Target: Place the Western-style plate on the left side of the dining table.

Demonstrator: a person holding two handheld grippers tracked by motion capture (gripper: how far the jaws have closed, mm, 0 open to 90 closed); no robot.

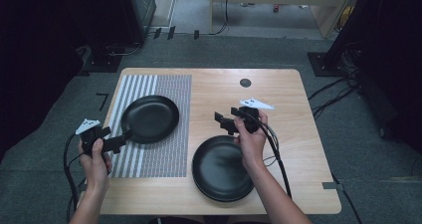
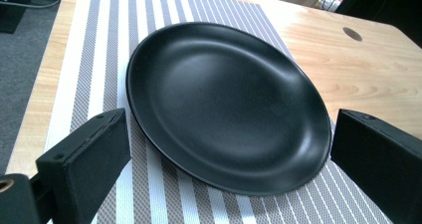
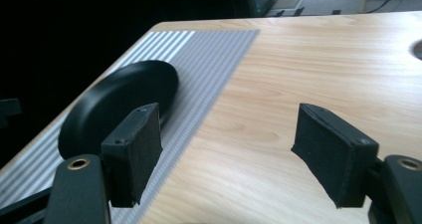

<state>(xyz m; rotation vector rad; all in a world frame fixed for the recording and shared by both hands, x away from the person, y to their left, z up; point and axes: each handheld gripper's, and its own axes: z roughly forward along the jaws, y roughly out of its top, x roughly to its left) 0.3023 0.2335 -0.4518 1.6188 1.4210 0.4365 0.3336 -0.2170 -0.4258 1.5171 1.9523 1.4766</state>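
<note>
A black plate (image 1: 149, 118) (image 2: 224, 104) (image 3: 119, 99) lies on the striped placemat (image 1: 169, 87) (image 2: 94, 30) on the left half of the wooden table (image 1: 278, 92). My left gripper (image 1: 118, 141) (image 2: 231, 129) is at that plate's near-left rim, open, its jaws wide on either side and not touching the plate. A second black plate (image 1: 221, 168) rests on bare wood near the front edge; it may sit on another. My right gripper (image 1: 223, 123) (image 3: 229, 129) hovers over bare wood just behind this plate, pointing left, open with nothing between its jaws.
A round cable hole (image 1: 245, 82) (image 2: 352, 34) is in the table's far middle. Cables (image 1: 276, 154) trail from the right gripper over the table's right side. Dark stands and more cables line the grey floor around the table.
</note>
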